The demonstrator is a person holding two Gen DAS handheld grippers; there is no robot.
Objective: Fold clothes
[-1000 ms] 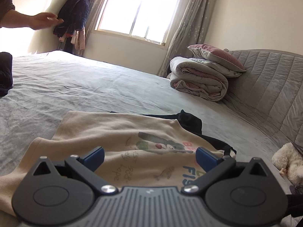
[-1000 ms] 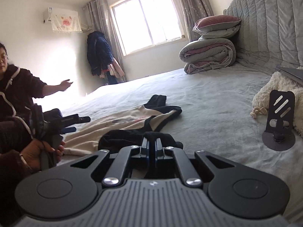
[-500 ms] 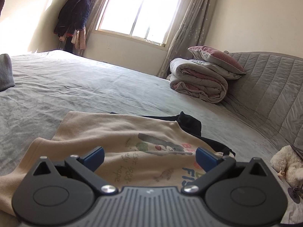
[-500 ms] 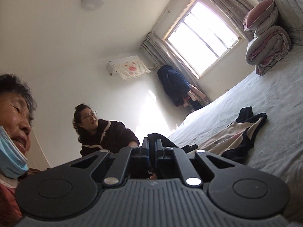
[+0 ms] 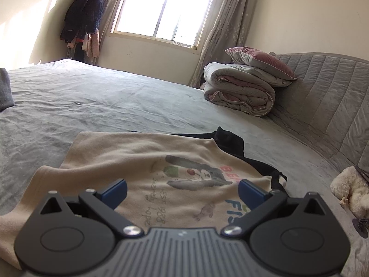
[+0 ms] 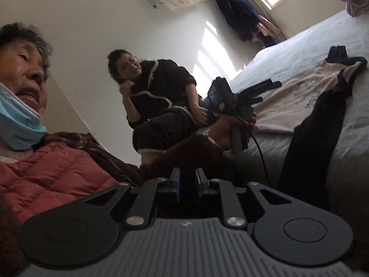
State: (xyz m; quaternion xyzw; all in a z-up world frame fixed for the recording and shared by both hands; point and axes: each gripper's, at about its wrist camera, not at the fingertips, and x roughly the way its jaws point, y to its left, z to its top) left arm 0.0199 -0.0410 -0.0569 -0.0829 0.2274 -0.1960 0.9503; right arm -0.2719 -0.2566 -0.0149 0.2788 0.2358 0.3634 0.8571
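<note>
a cream shirt with a cartoon print and black sleeves is lying spread out on the grey bed. the left gripper is hovering low over the near part of the shirt with its blue fingers wide apart, holding nothing. the right gripper is pointing back at the person's red vest, away from the bed; its jaws have just been opening a little, with only a small gap and nothing between them. a black sleeve is hanging over the bed's edge.
</note>
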